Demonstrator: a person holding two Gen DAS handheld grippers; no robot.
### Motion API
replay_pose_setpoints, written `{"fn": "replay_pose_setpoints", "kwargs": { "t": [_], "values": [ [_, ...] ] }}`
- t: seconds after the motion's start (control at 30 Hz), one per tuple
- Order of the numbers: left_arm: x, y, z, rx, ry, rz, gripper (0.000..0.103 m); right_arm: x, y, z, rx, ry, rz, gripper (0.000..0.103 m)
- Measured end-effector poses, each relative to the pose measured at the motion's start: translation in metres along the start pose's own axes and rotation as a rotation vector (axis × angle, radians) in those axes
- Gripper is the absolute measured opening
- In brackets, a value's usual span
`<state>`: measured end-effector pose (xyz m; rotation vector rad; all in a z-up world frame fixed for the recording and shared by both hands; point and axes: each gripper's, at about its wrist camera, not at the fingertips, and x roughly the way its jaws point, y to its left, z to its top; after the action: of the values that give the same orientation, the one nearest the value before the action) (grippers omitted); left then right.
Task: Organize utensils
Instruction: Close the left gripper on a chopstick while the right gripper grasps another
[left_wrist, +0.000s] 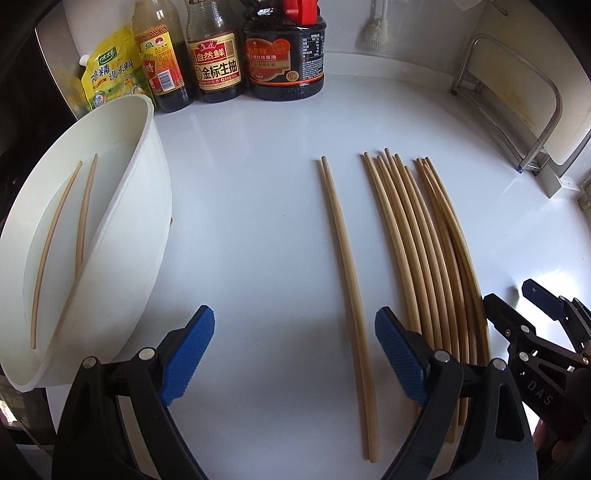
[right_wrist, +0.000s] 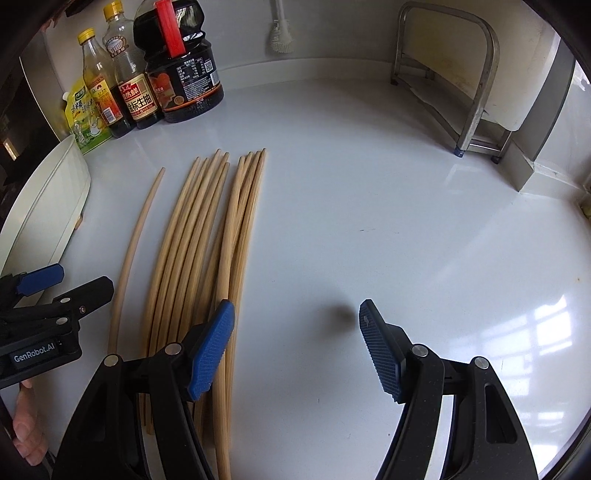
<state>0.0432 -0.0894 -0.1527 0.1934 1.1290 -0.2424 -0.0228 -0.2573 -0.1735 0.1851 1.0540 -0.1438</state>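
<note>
A pair of wooden chopsticks (left_wrist: 345, 258) lies alone on the white counter, between my left gripper's open blue pads. My left gripper (left_wrist: 295, 354) is open and empty above their near end. A bundle of several chopsticks (left_wrist: 424, 251) lies to the right; it also shows in the right wrist view (right_wrist: 207, 258). A white tray (left_wrist: 140, 206) at the left holds two chopsticks (left_wrist: 68, 236). My right gripper (right_wrist: 297, 347) is open and empty, right of the bundle. It shows at the left wrist view's right edge (left_wrist: 524, 306).
Sauce bottles (left_wrist: 218, 55) and a yellow seasoning pouch (left_wrist: 110, 74) stand at the back left. A metal rack (right_wrist: 450, 85) with a cutting board stands at the back right. A brush (right_wrist: 280, 33) hangs on the back wall.
</note>
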Motion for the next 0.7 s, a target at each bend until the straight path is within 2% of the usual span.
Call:
{"fn": "replay_pose_setpoints", "kwargs": {
  "t": [0.5, 0.7],
  "values": [
    [0.0058, -0.002, -0.0015, 0.001, 0.007, 0.005, 0.087, 0.0009, 0.0074, 0.0013, -0.047, -0.033, -0.041, 0.067],
    [0.0068, -0.0037, -0.0005, 0.0, 0.009, 0.001, 0.087, -0.0015, -0.0007, 0.0017, -0.046, -0.029, -0.064, 0.067]
  ]
}}
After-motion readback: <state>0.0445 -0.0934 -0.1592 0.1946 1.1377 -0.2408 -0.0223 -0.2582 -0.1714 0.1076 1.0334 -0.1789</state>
